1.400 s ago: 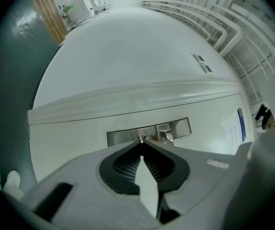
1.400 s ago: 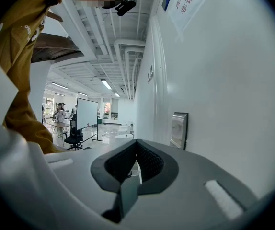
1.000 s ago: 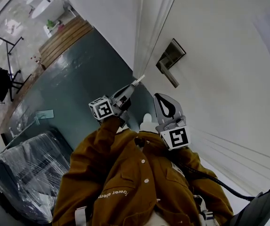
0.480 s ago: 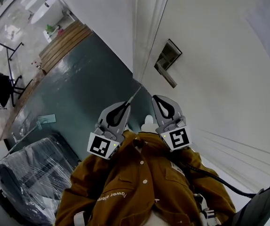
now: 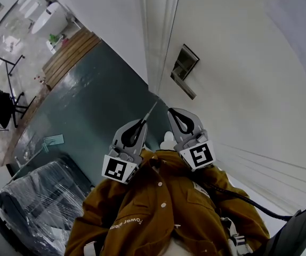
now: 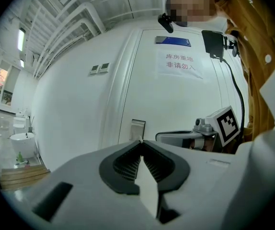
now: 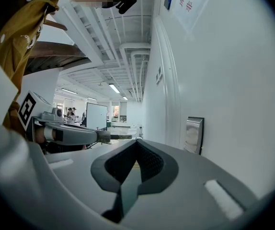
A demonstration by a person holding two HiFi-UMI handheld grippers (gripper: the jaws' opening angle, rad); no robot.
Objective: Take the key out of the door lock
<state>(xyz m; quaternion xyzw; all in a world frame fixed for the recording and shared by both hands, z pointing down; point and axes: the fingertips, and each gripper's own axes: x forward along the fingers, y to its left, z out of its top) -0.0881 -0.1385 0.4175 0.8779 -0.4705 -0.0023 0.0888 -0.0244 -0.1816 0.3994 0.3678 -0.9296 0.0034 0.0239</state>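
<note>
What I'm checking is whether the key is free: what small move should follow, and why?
Probably just draw the left gripper slightly away from the door: its jaws are shut on the key, whose tip already hangs clear of the lock plate.

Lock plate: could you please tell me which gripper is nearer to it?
Right. The right gripper sits just below the lock plate; the left gripper, holding the key, is farther off to its left.
</note>
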